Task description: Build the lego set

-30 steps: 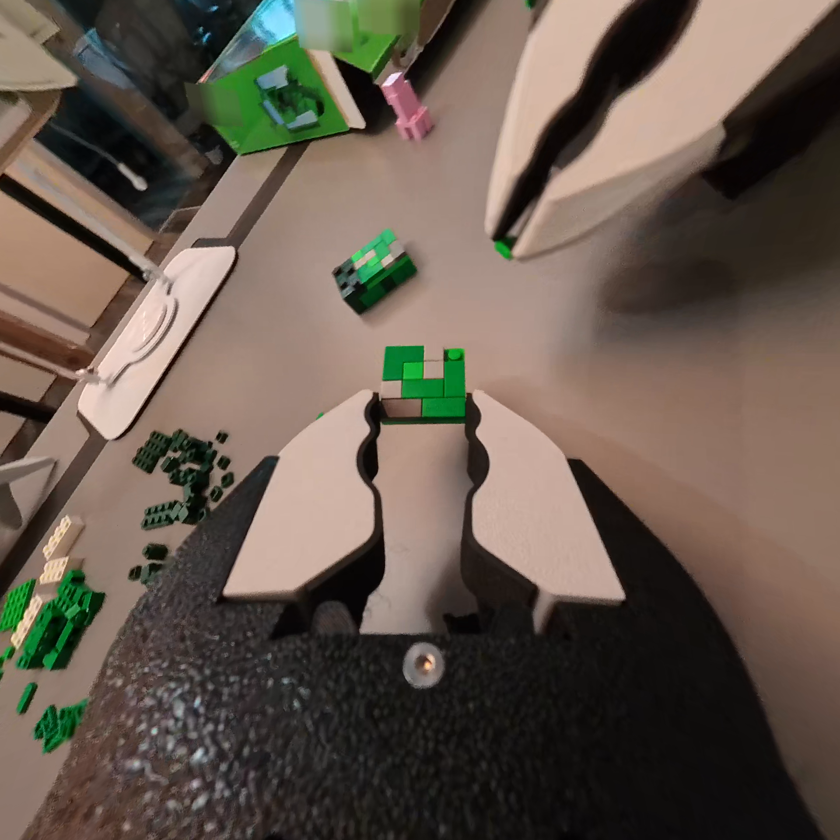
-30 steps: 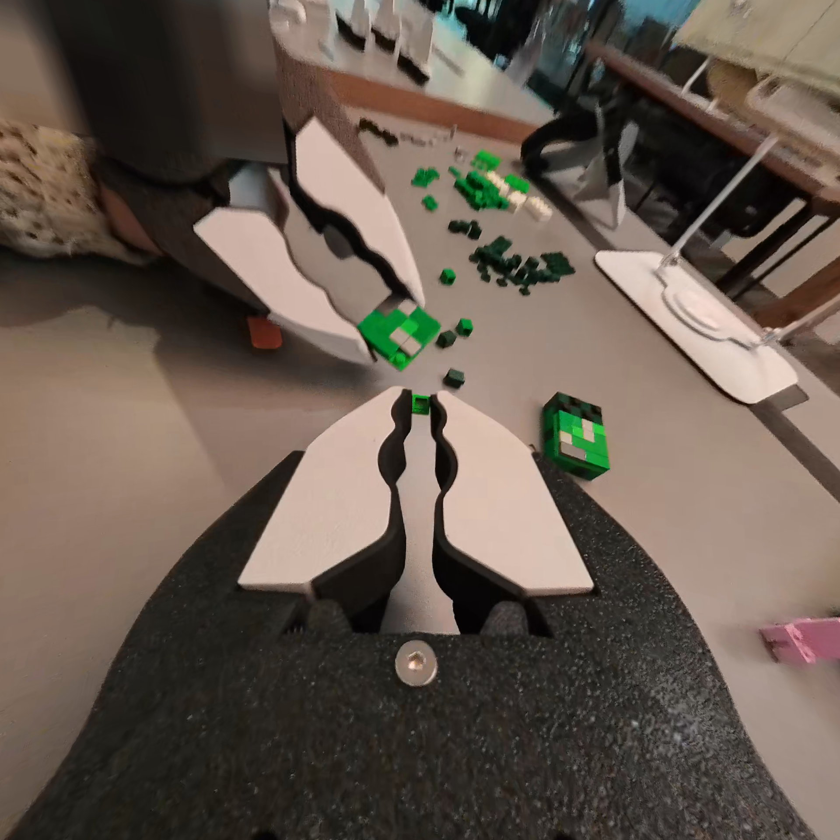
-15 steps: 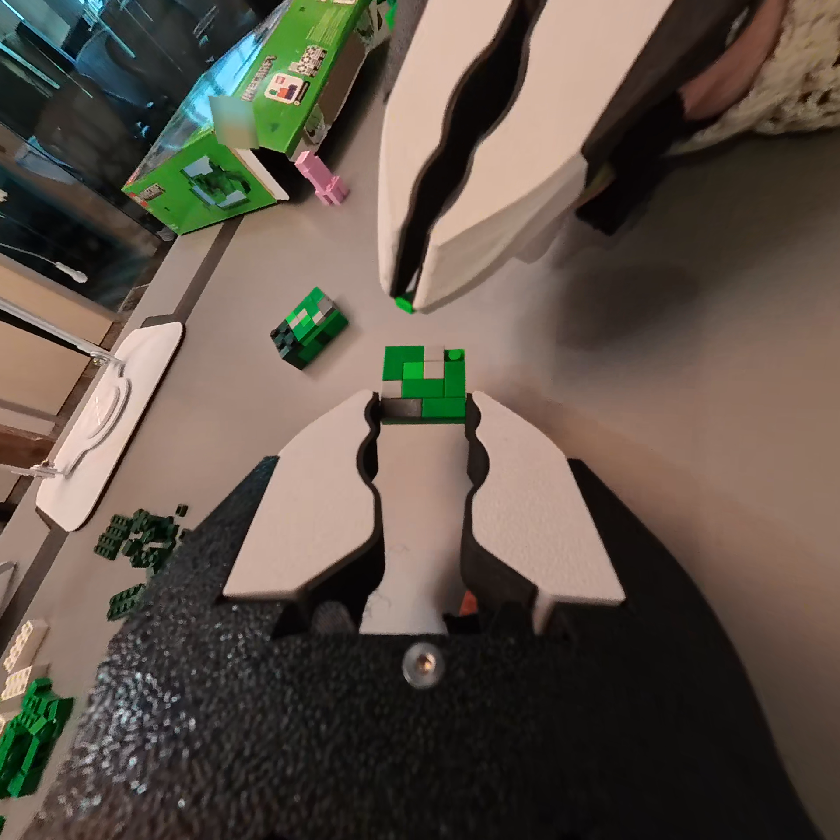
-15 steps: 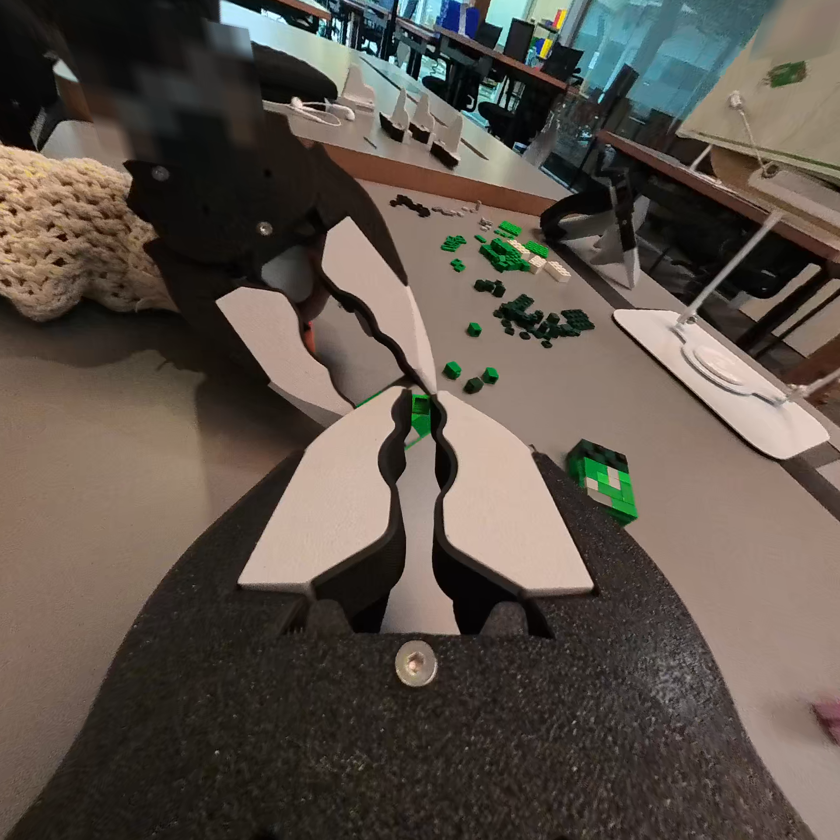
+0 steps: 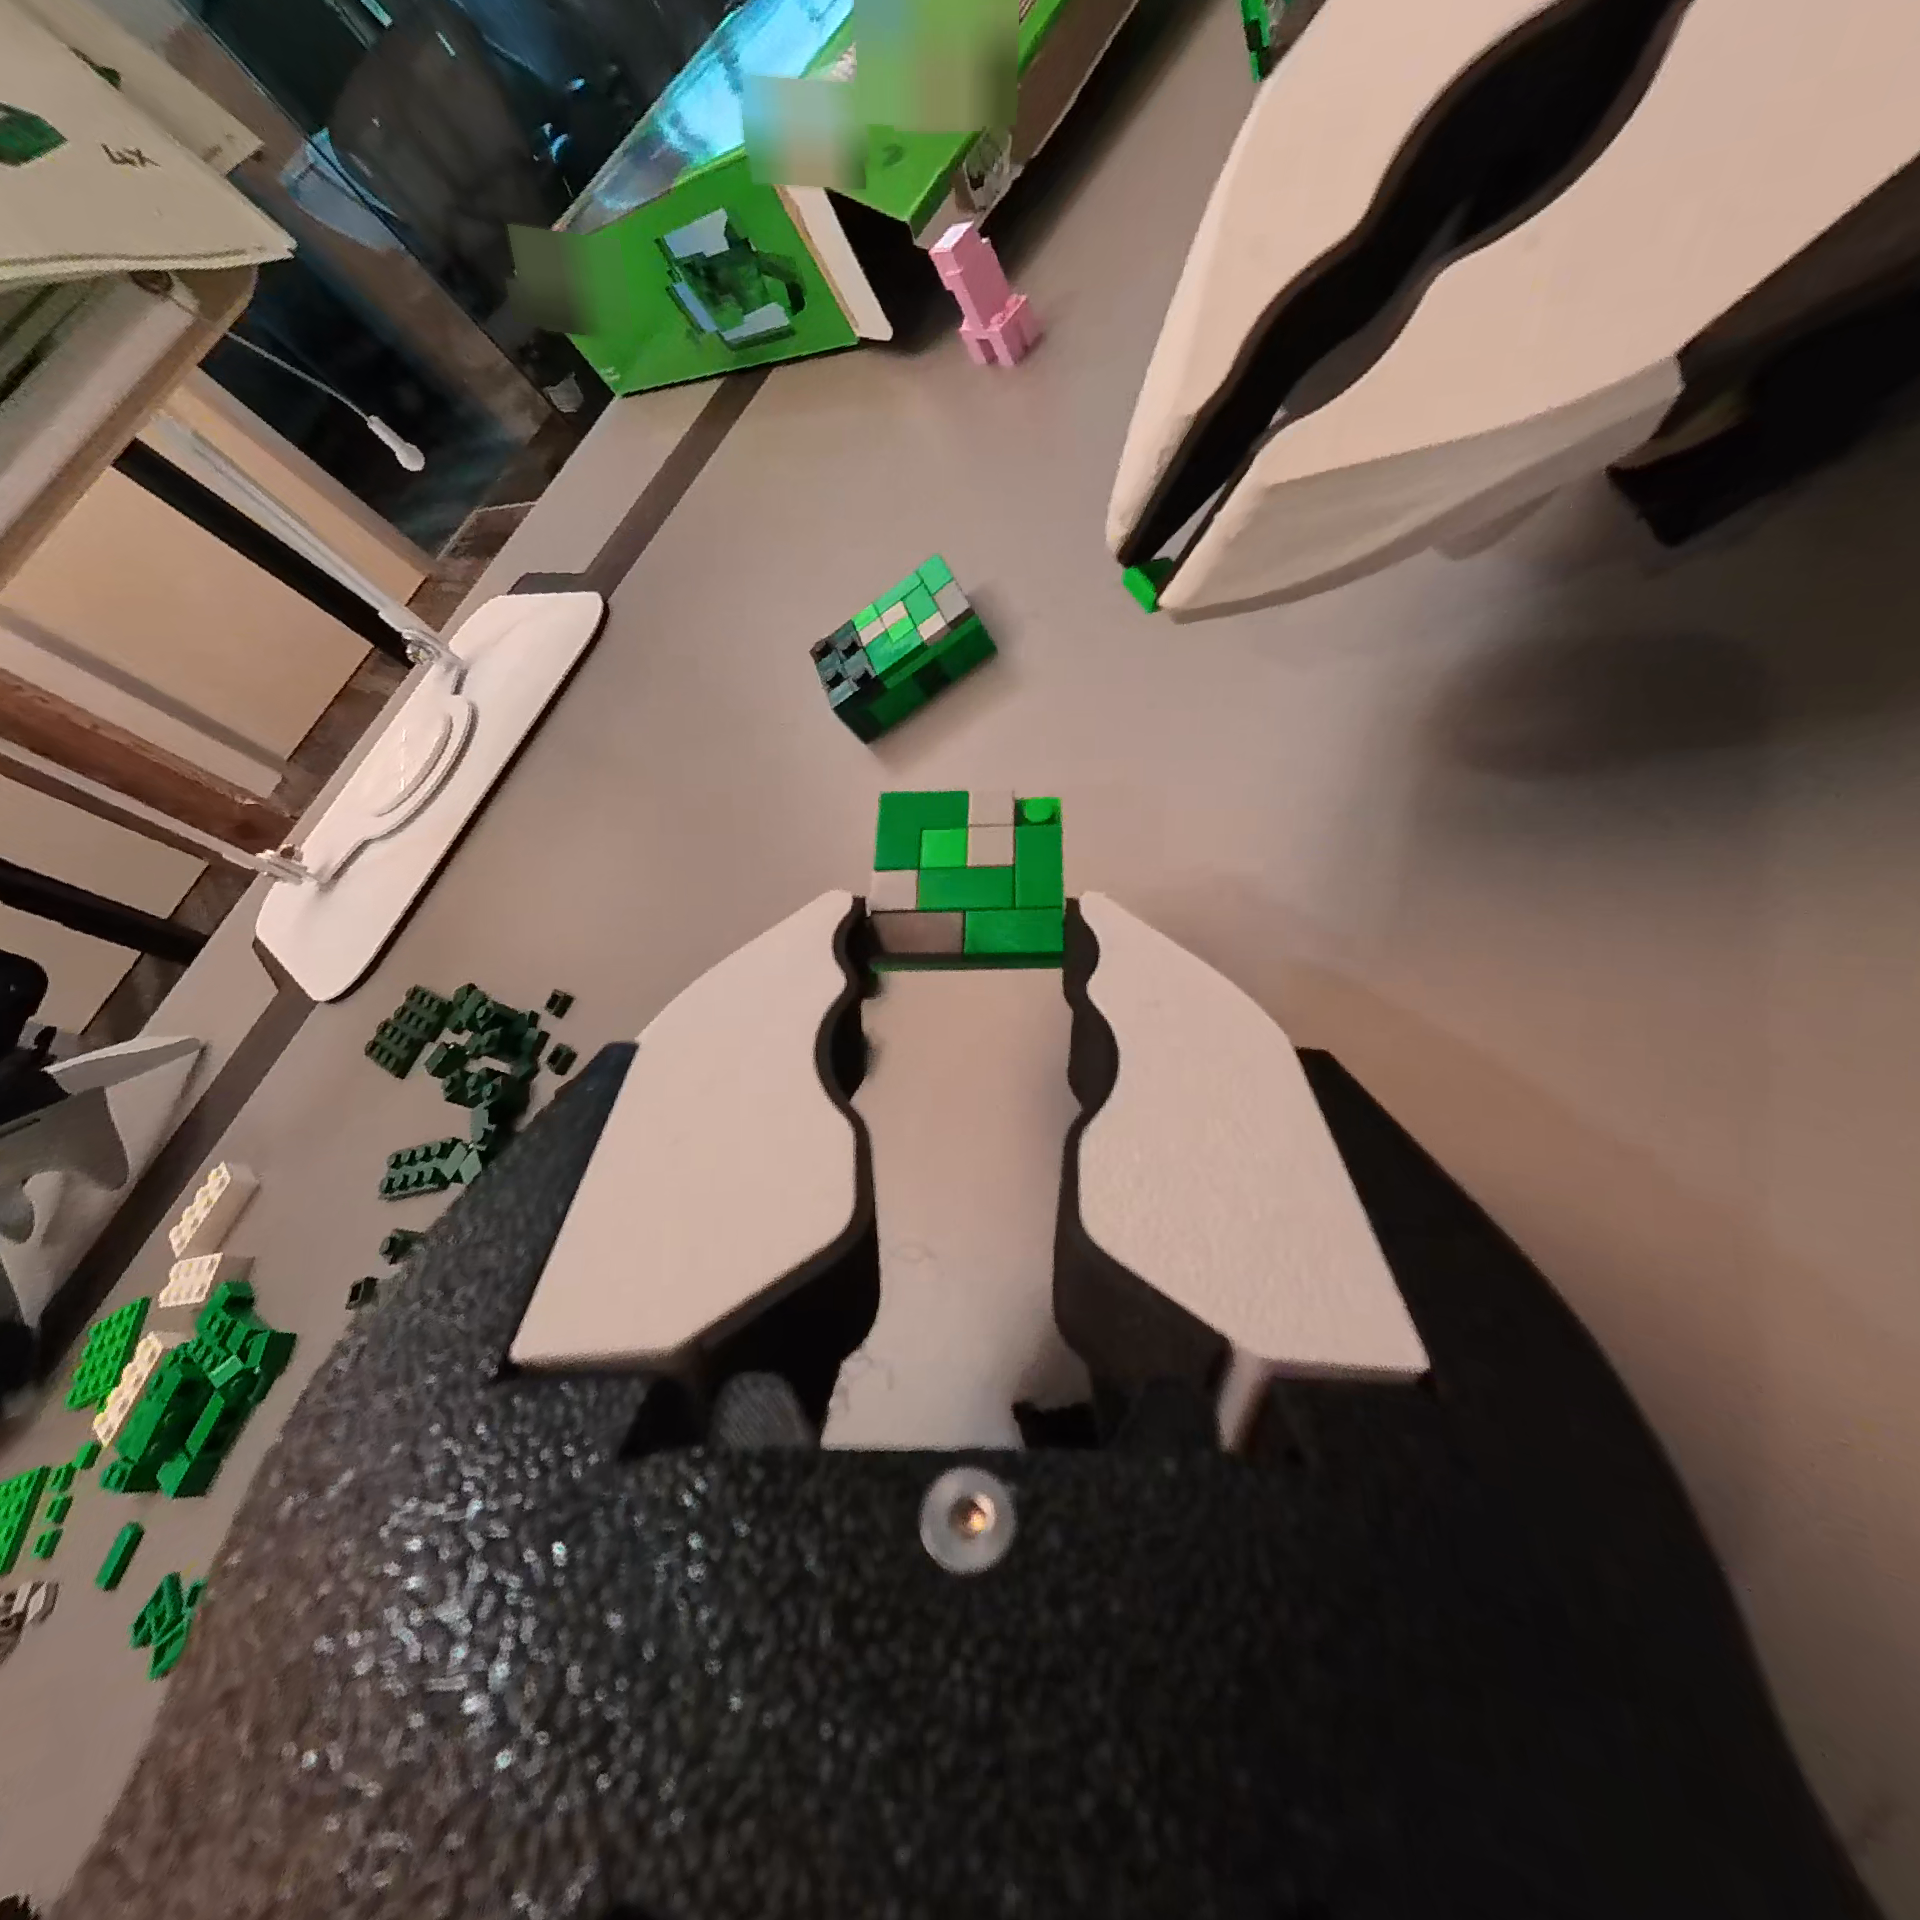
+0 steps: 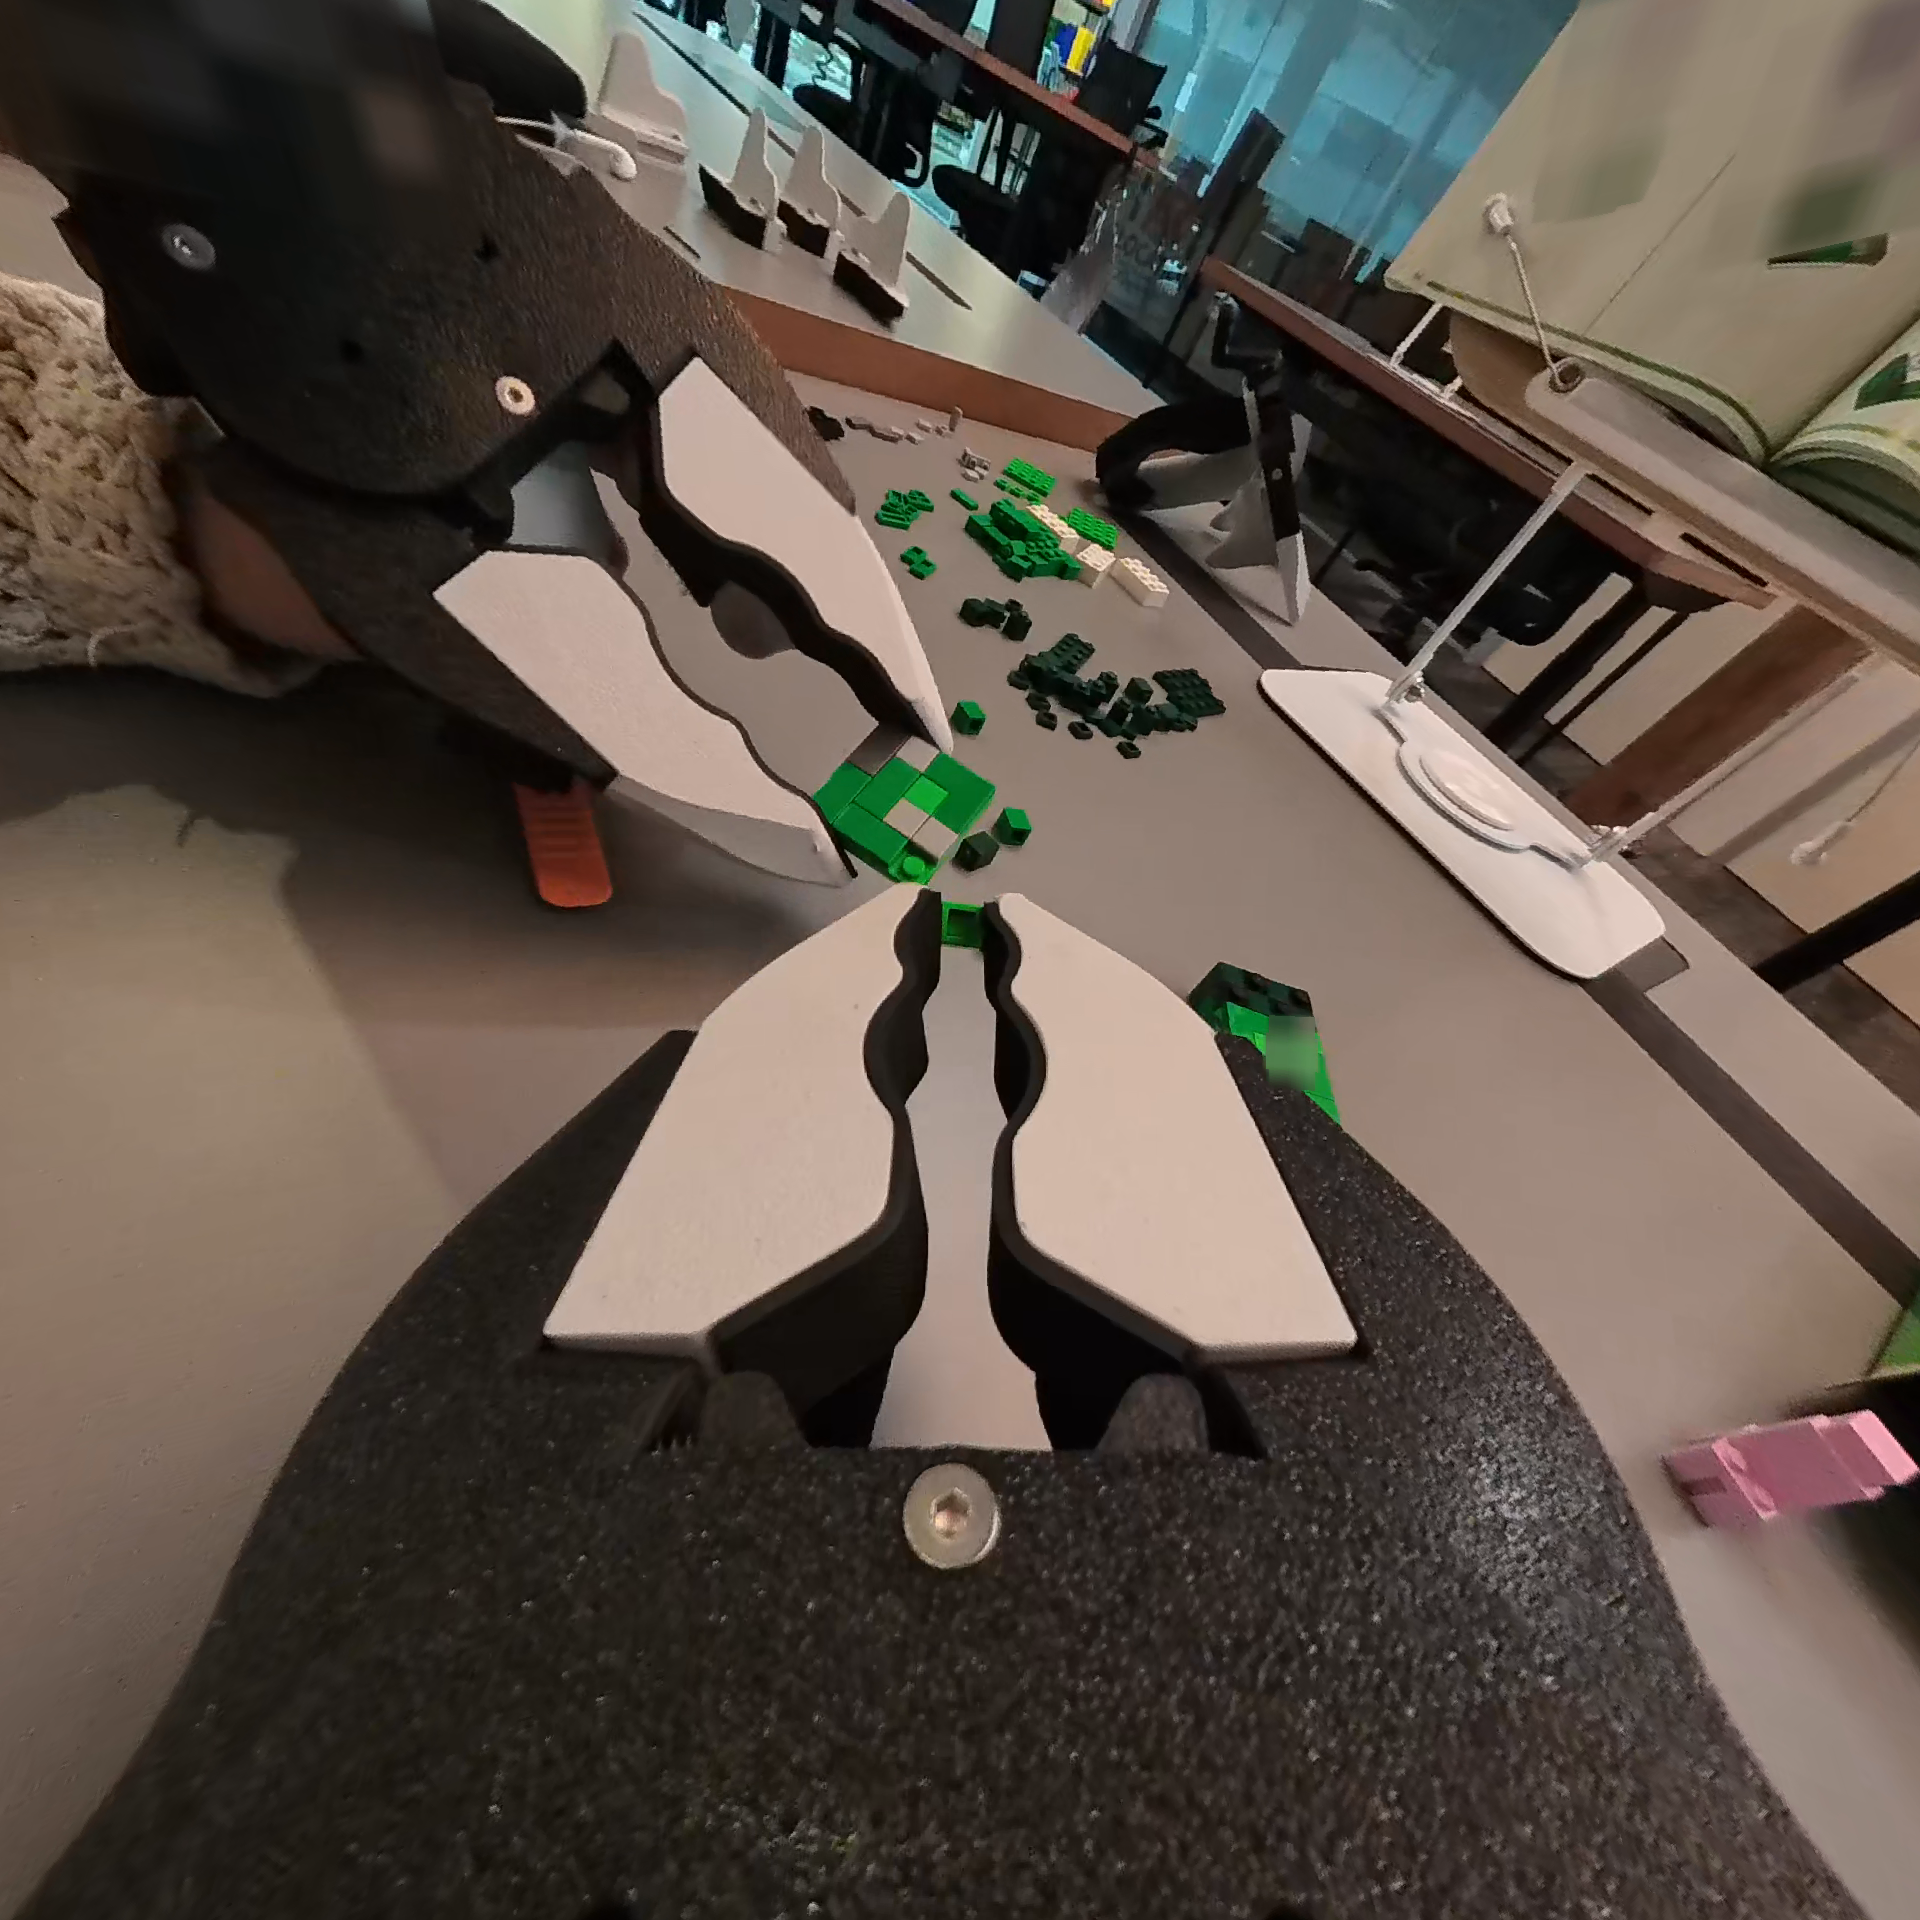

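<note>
While the left gripper (image 5: 968,920) is clamping the green-and-grey tiled lego block (image 5: 971,868) at frame centre, the right gripper (image 6: 961,914), pinching a small green brick (image 6: 961,923), is backing off again toward the upper right, so the brick is not yet seated.

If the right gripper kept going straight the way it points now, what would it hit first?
Probably the green-and-grey lego panel held in the left gripper, just ahead of the right gripper and its small green brick; depth is unclear.

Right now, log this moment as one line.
left gripper: shut on green panel | right gripper: shut on small green brick | brick apart from panel, not yet attached
</note>
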Tool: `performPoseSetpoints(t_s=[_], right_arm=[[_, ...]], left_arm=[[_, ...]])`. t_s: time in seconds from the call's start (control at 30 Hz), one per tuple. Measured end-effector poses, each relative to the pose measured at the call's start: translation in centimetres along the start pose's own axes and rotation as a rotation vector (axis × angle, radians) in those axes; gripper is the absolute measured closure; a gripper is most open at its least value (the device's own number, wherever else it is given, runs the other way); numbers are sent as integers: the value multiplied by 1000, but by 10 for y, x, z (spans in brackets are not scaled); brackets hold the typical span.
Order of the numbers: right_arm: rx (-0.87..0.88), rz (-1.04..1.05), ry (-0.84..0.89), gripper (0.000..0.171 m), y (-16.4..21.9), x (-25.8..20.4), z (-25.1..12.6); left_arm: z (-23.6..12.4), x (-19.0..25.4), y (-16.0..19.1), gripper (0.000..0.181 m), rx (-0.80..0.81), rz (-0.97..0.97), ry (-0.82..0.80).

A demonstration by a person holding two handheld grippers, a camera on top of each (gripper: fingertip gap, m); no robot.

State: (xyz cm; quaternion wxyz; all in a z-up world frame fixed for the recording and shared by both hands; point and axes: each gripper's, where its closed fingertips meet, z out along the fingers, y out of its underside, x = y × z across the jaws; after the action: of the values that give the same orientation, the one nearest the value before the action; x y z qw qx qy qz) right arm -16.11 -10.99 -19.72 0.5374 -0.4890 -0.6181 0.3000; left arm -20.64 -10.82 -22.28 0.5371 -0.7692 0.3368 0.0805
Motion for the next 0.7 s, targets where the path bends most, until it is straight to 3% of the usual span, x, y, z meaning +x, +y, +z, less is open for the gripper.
performPoseSetpoints(t_s=[0.7], right_arm=[[-13, -6, -27, 164, 2, -3, 1]], left_arm=[[4, 10, 0, 145, -13, 57, 31]])
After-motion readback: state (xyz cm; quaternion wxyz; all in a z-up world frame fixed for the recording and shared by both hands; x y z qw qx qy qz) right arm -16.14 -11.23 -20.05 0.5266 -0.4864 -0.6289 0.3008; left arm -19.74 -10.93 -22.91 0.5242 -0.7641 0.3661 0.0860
